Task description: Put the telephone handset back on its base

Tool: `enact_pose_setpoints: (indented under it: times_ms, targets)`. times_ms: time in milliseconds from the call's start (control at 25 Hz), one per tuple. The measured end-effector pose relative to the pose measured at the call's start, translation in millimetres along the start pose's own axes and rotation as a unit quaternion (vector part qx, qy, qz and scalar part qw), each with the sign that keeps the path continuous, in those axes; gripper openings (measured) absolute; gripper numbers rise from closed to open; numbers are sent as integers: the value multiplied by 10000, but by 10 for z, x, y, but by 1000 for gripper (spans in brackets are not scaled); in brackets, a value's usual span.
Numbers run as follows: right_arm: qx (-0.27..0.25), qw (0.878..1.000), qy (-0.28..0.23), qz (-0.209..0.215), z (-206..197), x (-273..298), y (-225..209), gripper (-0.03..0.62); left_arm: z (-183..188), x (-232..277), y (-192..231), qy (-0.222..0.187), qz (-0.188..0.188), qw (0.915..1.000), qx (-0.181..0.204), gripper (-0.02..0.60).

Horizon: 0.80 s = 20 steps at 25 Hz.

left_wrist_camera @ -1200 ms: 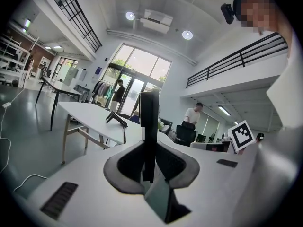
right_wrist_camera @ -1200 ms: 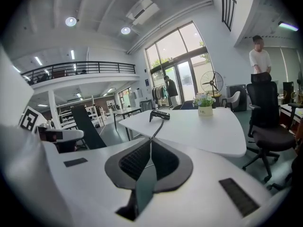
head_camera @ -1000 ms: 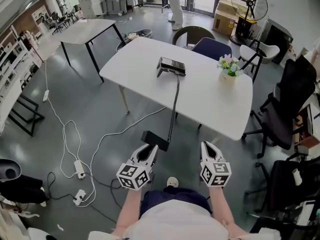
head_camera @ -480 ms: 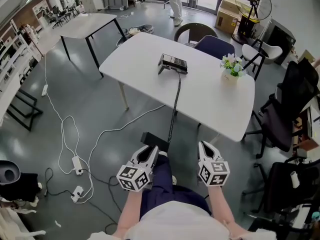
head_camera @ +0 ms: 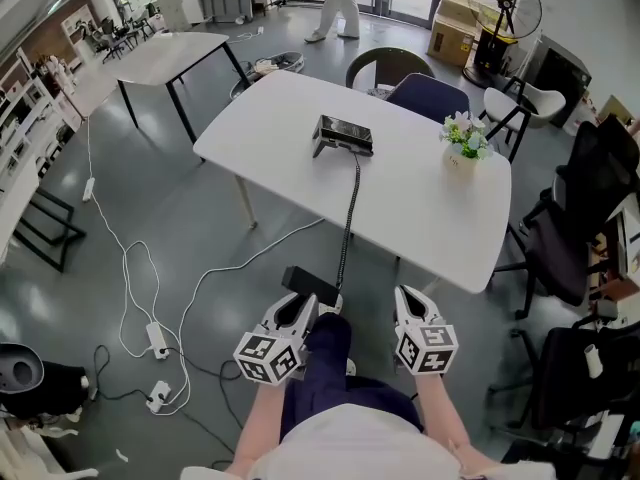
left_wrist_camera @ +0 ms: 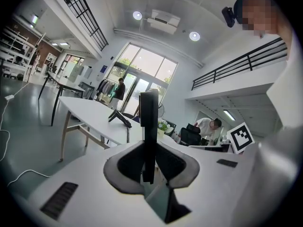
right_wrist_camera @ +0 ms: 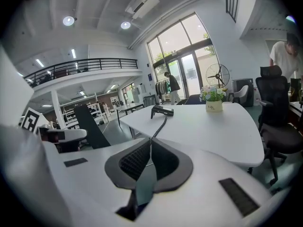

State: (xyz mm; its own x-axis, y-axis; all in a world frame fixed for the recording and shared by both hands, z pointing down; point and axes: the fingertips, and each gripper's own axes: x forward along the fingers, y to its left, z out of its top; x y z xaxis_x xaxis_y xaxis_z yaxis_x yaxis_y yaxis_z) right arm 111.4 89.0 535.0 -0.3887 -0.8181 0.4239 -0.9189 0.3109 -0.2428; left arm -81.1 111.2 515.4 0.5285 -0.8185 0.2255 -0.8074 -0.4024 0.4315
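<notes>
The black telephone handset is clamped upright in my left gripper, low and well short of the white table; it stands as a dark slab between the pads in the left gripper view. Its coiled cord hangs off the table's near edge and runs up to the black base at mid table. The base also shows far ahead in the left gripper view. My right gripper hangs beside it, shut and empty, facing the base.
A small flower pot stands on the table's right part. Chairs crowd the far and right sides, with a black office chair at right. Cables and a power strip lie on the floor at left. A second table stands back left.
The handset stays gripped and both grippers keep their places. The person's leg has stepped forward between the grippers, and the table has shifted slightly in view. A person at the back has walked left.
</notes>
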Motion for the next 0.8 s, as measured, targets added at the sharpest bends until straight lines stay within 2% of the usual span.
enact_pose_setpoints:
  times_ms: [280, 520, 800]
  targets:
    - [82, 9999, 83, -16, 165, 381, -150, 35, 129, 422, 140, 122, -58, 9999, -18, 78]
    - [92, 9999, -43, -60, 598, 818, -274, 35, 507, 858, 333, 49, -156, 9999, -32, 78]
    - [178, 9997, -72, -155, 911, 1289, -415, 35, 839, 1353, 533, 45, -344, 9994, -68, 78]
